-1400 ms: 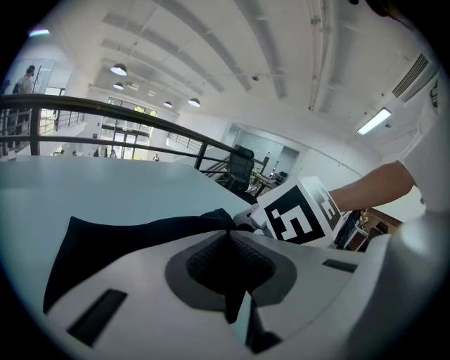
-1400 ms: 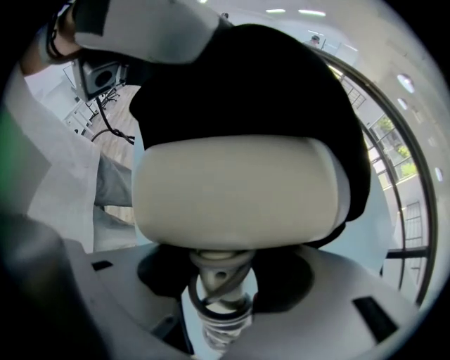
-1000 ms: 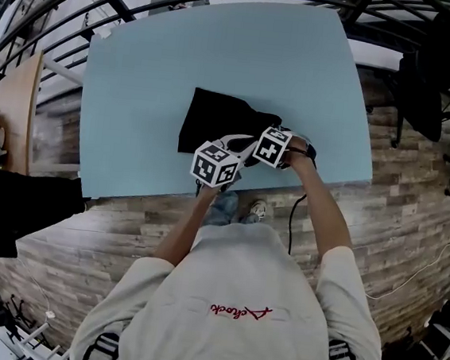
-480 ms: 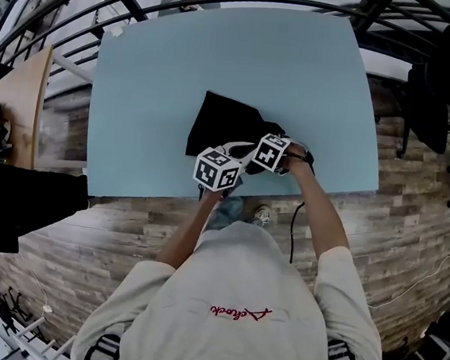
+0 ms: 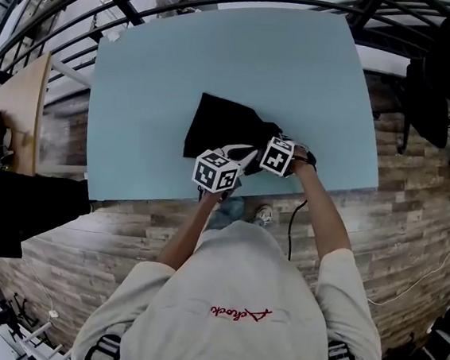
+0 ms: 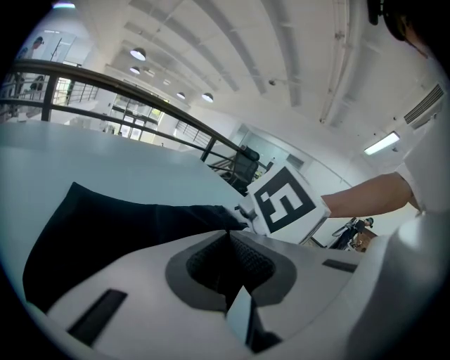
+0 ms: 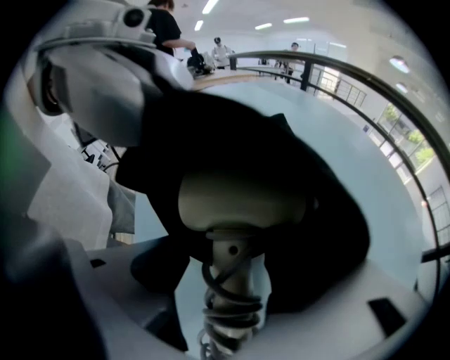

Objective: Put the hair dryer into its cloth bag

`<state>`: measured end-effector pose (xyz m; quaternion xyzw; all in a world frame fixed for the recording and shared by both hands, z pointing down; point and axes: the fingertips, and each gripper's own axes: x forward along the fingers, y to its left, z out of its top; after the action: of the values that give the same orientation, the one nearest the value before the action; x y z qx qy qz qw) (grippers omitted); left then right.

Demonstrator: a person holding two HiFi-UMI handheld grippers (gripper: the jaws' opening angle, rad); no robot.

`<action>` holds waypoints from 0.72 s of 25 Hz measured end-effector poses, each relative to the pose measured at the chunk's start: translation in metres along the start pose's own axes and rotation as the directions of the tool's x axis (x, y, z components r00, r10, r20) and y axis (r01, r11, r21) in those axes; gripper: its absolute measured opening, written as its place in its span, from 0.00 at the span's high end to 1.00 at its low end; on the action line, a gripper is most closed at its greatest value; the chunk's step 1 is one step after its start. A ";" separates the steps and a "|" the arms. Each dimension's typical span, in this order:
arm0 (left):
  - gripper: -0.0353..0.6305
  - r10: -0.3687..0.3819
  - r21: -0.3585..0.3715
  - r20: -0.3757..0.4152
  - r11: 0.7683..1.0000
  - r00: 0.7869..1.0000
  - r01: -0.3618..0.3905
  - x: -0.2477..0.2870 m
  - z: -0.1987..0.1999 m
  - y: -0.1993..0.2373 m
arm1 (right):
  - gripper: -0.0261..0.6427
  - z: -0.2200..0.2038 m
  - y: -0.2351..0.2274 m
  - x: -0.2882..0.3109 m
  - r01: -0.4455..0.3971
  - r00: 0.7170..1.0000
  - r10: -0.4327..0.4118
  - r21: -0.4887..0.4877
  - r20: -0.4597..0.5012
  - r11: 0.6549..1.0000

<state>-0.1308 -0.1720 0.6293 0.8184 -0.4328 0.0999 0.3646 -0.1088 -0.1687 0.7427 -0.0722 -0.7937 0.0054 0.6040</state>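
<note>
A black cloth bag (image 5: 219,123) lies on the pale blue table (image 5: 157,64). My left gripper (image 5: 248,150) is at the bag's near edge, shut on a fold of the black cloth (image 6: 112,225), with its tips (image 6: 228,238) meeting in the fabric. The grey hair dryer (image 7: 239,200) sits in the bag's mouth (image 7: 309,176), its handle and wound cable (image 7: 230,302) sticking out. My right gripper (image 7: 239,299) points steeply down over it. Its jaws are opening and stand wide on either side of the handle, not pressing it. In the head view the right gripper (image 5: 274,150) is beside the left.
The table's front edge (image 5: 207,197) runs just under both grippers. A black cable (image 5: 292,222) hangs from there toward the wooden floor. A wooden desk (image 5: 17,105) stands at the left, black railings (image 5: 130,13) behind the table, and a dark chair (image 5: 435,85) at the right.
Both grippers stay at the bag's near edge and have drifted slightly toward the table's front. The bag has not moved.
</note>
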 end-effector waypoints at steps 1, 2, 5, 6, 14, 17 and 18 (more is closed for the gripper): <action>0.92 -0.002 0.003 -0.002 1.000 1.000 0.002 0.002 0.001 -0.001 | 0.48 0.000 0.001 -0.006 -0.007 0.999 0.007 -0.011 0.037 1.000; 0.92 -0.004 0.006 -0.005 1.000 1.000 0.004 0.004 0.003 -0.003 | 0.47 -0.002 0.002 -0.013 -0.011 0.997 0.013 -0.020 0.070 1.000; 0.92 -0.009 0.023 -0.020 1.000 1.000 0.010 0.013 0.005 -0.009 | 0.47 -0.019 0.001 -0.030 -0.003 0.992 0.005 -0.014 0.129 1.000; 0.92 -0.011 0.026 -0.024 1.000 1.000 0.011 0.016 0.005 -0.011 | 0.47 -0.027 0.000 -0.035 0.005 0.990 -0.004 -0.004 0.139 1.000; 0.92 -0.003 0.041 -0.055 0.999 0.998 0.006 0.038 0.005 -0.024 | 0.46 -0.101 -0.010 -0.063 0.081 0.985 -0.088 0.052 0.146 0.995; 0.92 0.007 0.048 -0.065 0.999 0.998 -0.004 0.044 0.003 -0.025 | 0.45 -0.119 -0.008 -0.061 0.091 0.984 -0.101 0.075 0.148 0.993; 0.92 0.009 0.048 -0.066 0.999 0.998 -0.006 0.046 0.004 -0.025 | 0.44 -0.124 -0.008 -0.059 0.091 0.985 -0.102 0.080 0.142 0.993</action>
<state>-0.0837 -0.1945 0.6359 0.8214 -0.4211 0.1387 0.3587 0.0251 -0.1932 0.7207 -0.0111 -0.8377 0.0103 0.5460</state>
